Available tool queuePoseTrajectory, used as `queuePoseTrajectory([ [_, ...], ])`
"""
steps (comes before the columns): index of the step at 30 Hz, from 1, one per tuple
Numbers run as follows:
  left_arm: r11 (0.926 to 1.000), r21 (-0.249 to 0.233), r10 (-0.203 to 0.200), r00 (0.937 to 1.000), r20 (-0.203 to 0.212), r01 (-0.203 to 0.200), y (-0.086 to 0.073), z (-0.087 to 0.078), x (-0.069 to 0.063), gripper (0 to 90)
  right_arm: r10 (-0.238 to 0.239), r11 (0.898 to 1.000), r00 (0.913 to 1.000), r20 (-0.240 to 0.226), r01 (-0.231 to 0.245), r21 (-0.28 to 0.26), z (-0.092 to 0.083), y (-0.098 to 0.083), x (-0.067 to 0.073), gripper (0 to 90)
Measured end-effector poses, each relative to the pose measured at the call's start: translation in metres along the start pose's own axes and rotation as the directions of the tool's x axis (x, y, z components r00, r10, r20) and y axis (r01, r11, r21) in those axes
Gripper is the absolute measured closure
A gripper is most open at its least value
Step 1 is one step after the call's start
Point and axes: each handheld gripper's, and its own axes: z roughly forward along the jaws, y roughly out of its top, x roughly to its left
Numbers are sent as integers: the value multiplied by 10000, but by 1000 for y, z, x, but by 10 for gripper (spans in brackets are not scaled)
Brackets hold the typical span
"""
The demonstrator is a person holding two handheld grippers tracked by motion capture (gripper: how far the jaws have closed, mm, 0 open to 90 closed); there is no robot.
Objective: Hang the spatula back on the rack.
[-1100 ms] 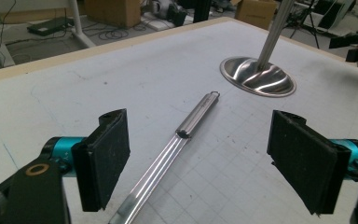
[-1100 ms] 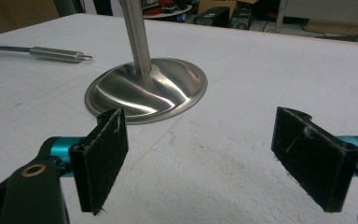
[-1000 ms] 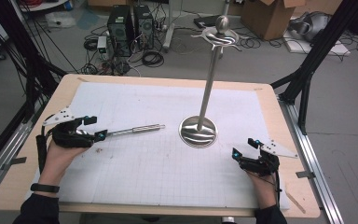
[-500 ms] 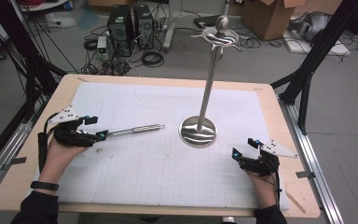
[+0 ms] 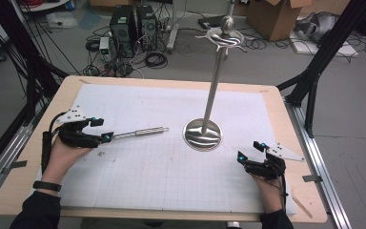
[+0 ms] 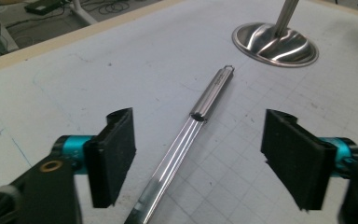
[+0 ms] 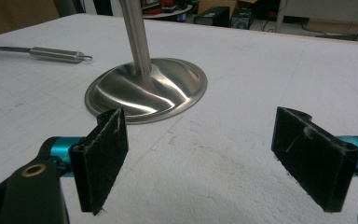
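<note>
Left gripper (image 5: 104, 130), high view, at the sheet's 9 o'clock edge: jaws spread, having just been closing a little, with the near end of the rod (image 5: 140, 133) lying between them. In the left gripper view the left gripper (image 6: 200, 154) straddles the rod (image 6: 186, 135), a clear gap showing on each side between pad and metal; neither pad touches it. The rod lies flat on the gridded sheet (image 5: 162, 181), thin shaft toward the gripper, thicker handle with a small end loop pointing away toward 3 o'clock, its tip short of the stand (image 5: 203, 133).

Right gripper (image 5: 250, 151), at the sheet's 4 o'clock corner: jaws spread, nothing between them. In the right gripper view the right gripper (image 7: 200, 158) faces bare sheet, with the stand (image 7: 147, 88) just beyond at 11 o'clock and the rod (image 7: 56, 54) farther off at 10 o'clock.

The stand is a polished domed base on the sheet just right of centre, with an upright pole rising to a ball top and curved hooks. Sheet rests on a wooden table (image 5: 28, 181).
</note>
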Motion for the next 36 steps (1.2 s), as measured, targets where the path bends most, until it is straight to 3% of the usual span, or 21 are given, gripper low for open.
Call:
queuePoseTrajectory([
  [5,9968,750,274,9996,69,-278,4,13,1,273,-45,10000,10000,4,45,7,0,0,0,179],
  [13,9880,1480,435,9990,138,-451,6,23,5,279,-38,10000,10000,-14,38,10,0,0,0,179],
  [17,9729,2180,747,9970,181,-768,9,31,9,292,-34,10000,10000,-14,34,18,0,0,0,179],
  [20,9666,2404,864,9961,203,-888,9,34,11,308,-25,10000,10000,-18,25,13,0,0,0,179],
  [23,9527,2825,1120,9936,154,-1117,8,40,12,327,-36,10000,10000,-11,36,19,0,0,0,179],
  [24,9427,3058,1372,9905,100,-1337,8,43,13,351,-29,10000,10000,-14,29,7,0,0,0,179],
  [26,9427,3069,1334,9910,118,-1305,7,45,13,370,-21,10000,10000,-20,21,15,0,0,0,179],
  [30,9274,3444,1486,9887,181,-1457,3,50,16,415,-42,10000,10000,-44,42,21,0,0,0,179],
  [34,9027,4010,1559,9872,327,-1558,2,55,19,452,-16,10000,10000,-18,16,9,0,0,0,179],
  [35,8895,4290,1545,9871,422,-1575,4,58,20,457,-20,10000,10000,-21,20,12,0,0,0,179],
  [36,8820,4429,1568,9866,461,-1609,4,60,21,462,-9,10000,10000,-25,9,15,0,0,0,179],
])
